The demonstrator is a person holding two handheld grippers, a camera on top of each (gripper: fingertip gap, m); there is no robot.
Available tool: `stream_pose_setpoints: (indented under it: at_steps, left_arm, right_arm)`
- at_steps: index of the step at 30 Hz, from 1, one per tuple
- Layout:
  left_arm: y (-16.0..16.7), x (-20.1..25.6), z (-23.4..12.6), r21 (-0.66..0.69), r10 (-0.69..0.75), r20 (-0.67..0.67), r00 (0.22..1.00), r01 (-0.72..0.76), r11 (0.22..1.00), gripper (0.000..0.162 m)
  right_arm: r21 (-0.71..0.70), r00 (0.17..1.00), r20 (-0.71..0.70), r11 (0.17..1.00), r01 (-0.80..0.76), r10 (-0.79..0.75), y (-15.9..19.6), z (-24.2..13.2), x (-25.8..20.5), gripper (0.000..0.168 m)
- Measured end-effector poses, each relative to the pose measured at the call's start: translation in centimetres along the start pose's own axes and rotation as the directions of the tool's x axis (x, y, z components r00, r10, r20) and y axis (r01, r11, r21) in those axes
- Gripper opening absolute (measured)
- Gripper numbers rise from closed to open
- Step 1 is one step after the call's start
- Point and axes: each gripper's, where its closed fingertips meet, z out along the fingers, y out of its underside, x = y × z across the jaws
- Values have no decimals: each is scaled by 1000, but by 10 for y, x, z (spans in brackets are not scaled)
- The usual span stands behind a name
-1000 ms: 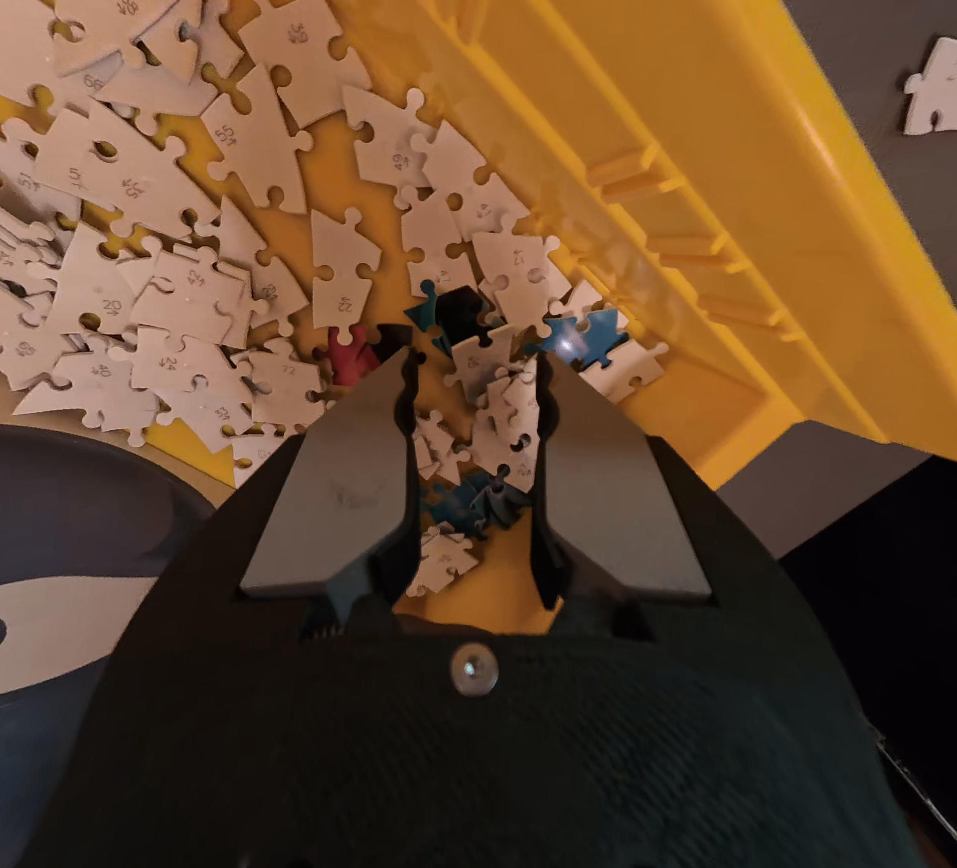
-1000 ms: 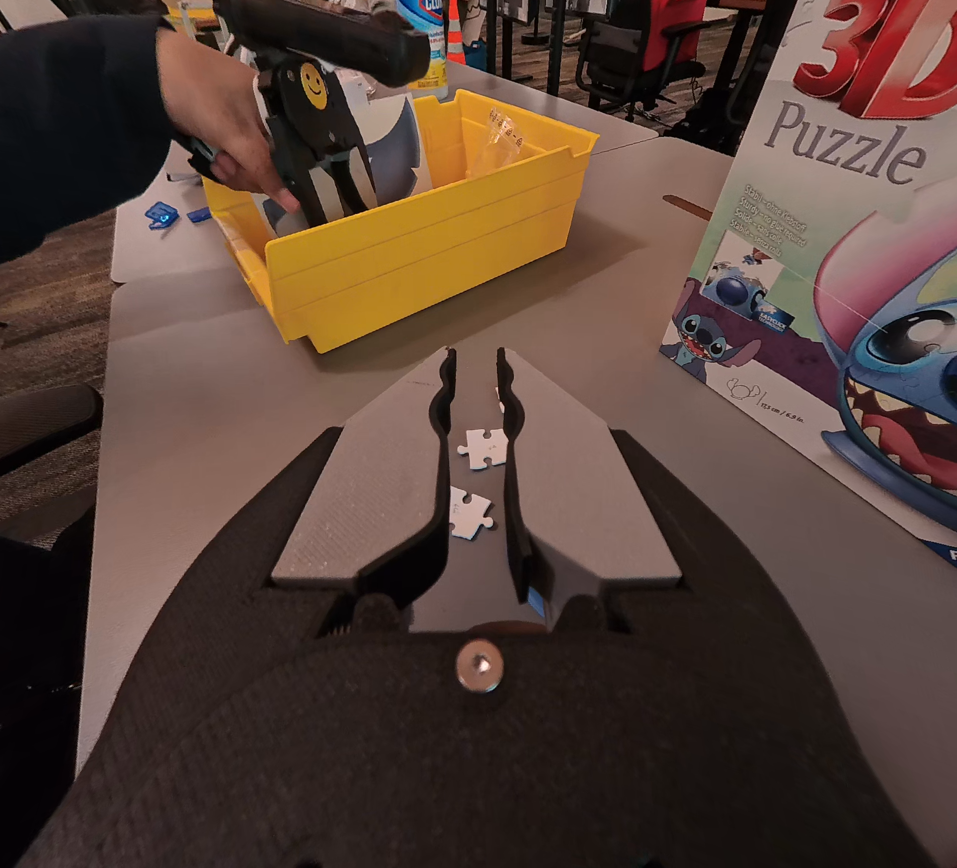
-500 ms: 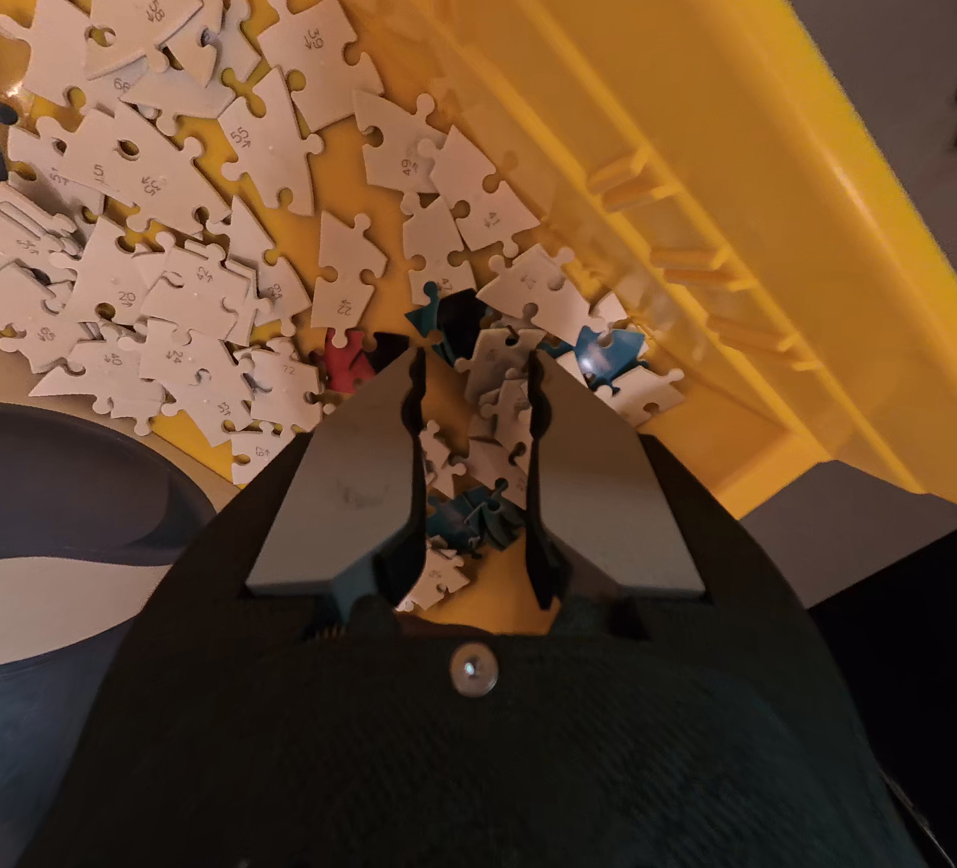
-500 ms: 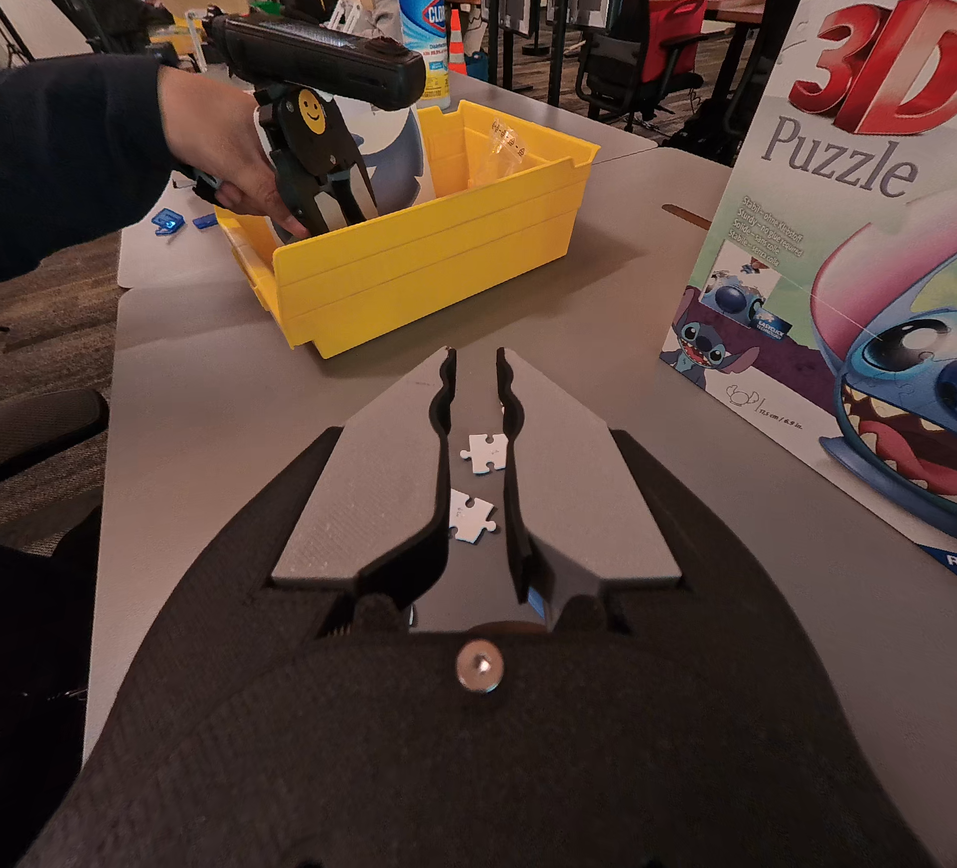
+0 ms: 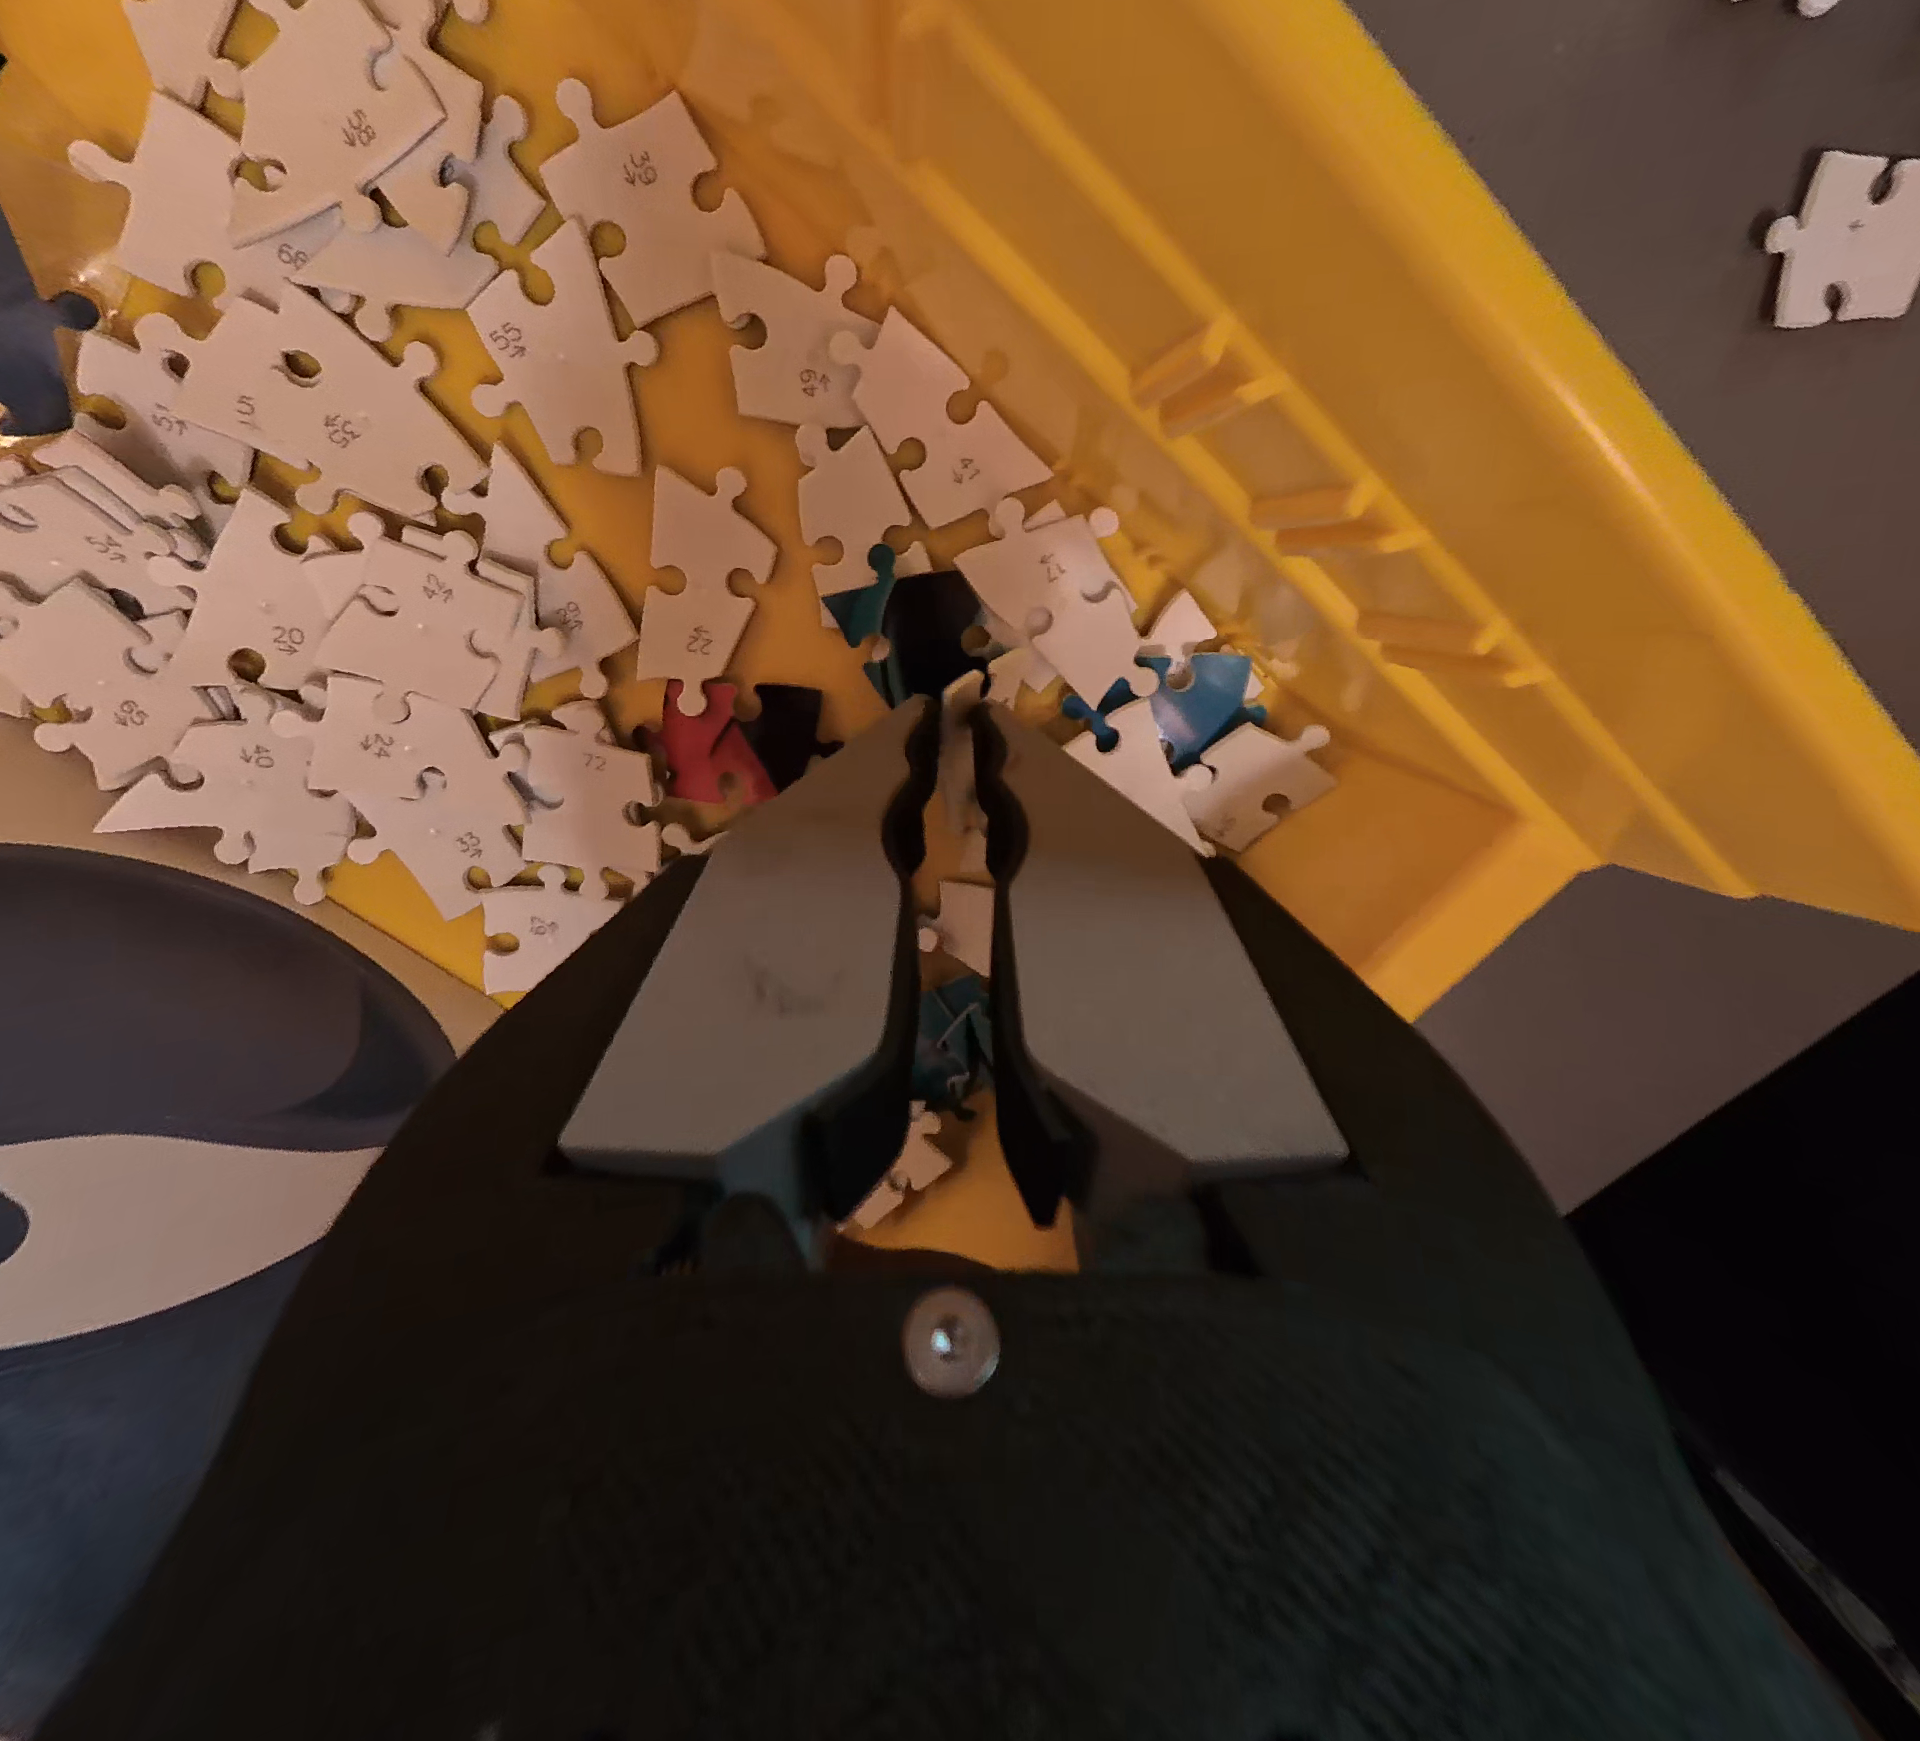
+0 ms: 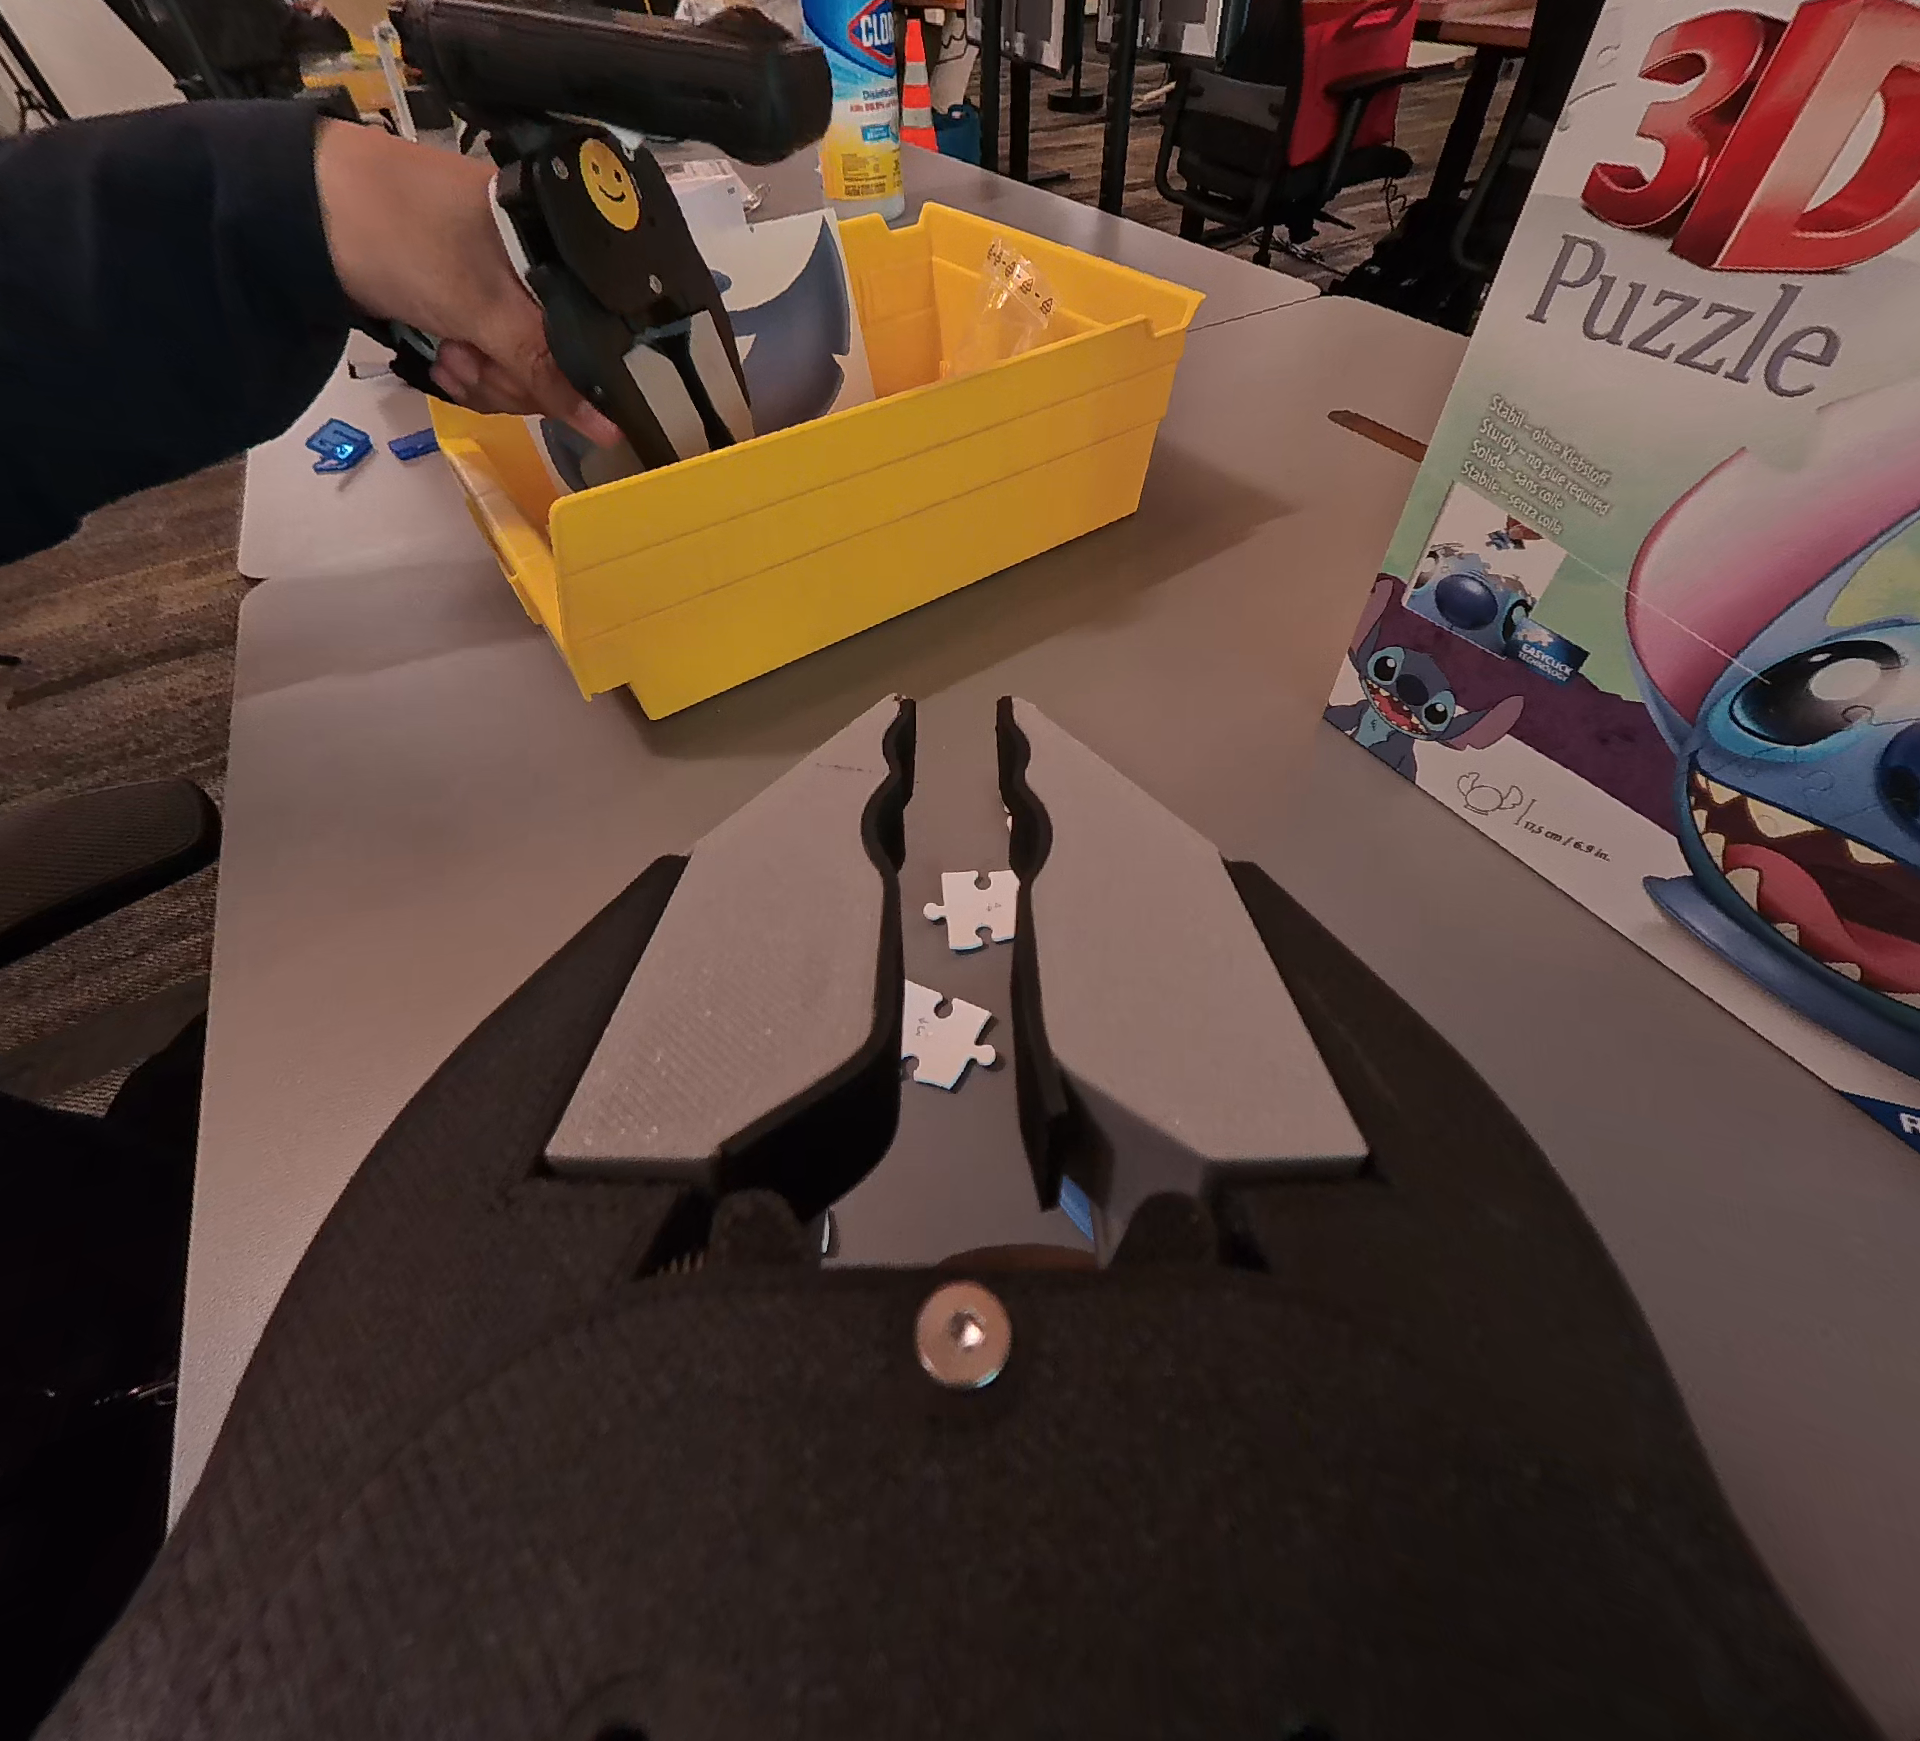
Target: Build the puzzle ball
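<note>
Inside the yellow bin, the left tool pinches a thin, light, stiff puzzle piece edge-on, best gripped mid-body, while the right tool hangs parted over the desk.

- Left gripper pitched steeply downward, jaws nearly closed, narrow slit between them, tips pinching the edge of a pale puzzle piece.
- Left hand wraps the gripper's handle from behind; dark sleeve covers the forearm, which reaches in from the left.
- Same left gripper from the right wrist view: black body tilted down, fingers angled low.
- Right gripper held low and roughly level over the worktop, jaws parted by a moderate gap, nothing between them.
</note>
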Motion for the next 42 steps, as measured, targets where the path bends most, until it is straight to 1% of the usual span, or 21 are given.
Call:
stream_pose_setpoints:
  at_steps: [1, 4, 10, 12, 15, 18, 21, 24, 26, 27, 29, 32, 34, 36, 38, 42]
  left_arm:
    - [0, 1, -1, 6, -2, -13, 1000, 2, 1000, 3]
    - [-3, 5, -7, 30, -7, -47, 999, 8, 1000, 0]
    - [-10, -5, -22, 65, -6, -24, 1000, 8, 998, 0]
    - [-18, -14, -30, 99, -18, -6, 1000, 19, 995, 0]
    - [-39, -32, -39, 168, -69, -5, 998, 69, 983, 0]
    - [-59, -53, -35, 195, -139, -24, 990, 141, 971, 0]
    - [-70, -68, -18, 162, -182, -34, 983, 185, 969, 0]
    - [-64, -87, 0, 94, -198, 44, 979, 193, 977, 0]
    - [-60, -94, 5, 76, -199, 77, 977, 194, 978, 0]
    - [-58, -95, 5, 77, -201, 83, 976, 195, 978, 1]
    - [-53, -96, 1, 88, -207, 93, 974, 199, 976, 16]
    - [-41, -94, -12, 85, -196, 109, 975, 187, 979, 18]
    - [-30, -86, -21, 66, -169, 107, 980, 162, 985, 18]
    - [-17, -69, -26, 29, -132, 71, 989, 130, 991, 18]
    - [-2, -50, -24, -22, -85, 21, 996, 86, 996, 20]
    - [15, -33, -13, -95, 11, 27, 1000, -8, 995, 27]
  right_arm:
    - [-1, 1000, 0, 1000, 0, 0, 0, 0, 0, 12]
    - [-3, 1000, 0, 1000, 1, -1, 1, 0, 0, 12]
    - [-4, 1000, 0, 1000, 0, 0, 1, 1, 0, 12]
    - [-6, 1000, 0, 1000, 0, 0, 2, 1, 0, 12]
    - [-14, 1000, 2, 1000, 1, -1, 3, 3, -1, 12]
    - [-20, 1000, -2, 1000, 4, -4, 5, 4, 0, 12]
    - [-16, 1000, -8, 1000, -4, 4, 4, 2, 3, 12]
    - [-9, 1000, -9, 1000, -10, 10, 3, 1, 4, 12]
    - [-7, 1000, -8, 1000, -8, 8, 2, 0, 3, 12]
    - [-6, 1000, -7, 1000, -6, 6, 2, 0, 3, 12]
    - [-6, 1000, -4, 1000, -4, 3, 2, 0, 2, 12]
    - [-3, 1000, -2, 1000, -1, 1, 1, 0, 1, 12]
    - [-2, 1000, -2, 1000, -1, 1, 1, 0, 1, 12]
    - [-5, 1000, -2, 1000, -2, 2, 1, 0, 1, 12]
    - [-7, 1000, -2, 1000, 1, -1, 2, 1, 0, 12]
    - [-16, 1000, -3, 1000, 5, -5, 4, 3, -1, 12]
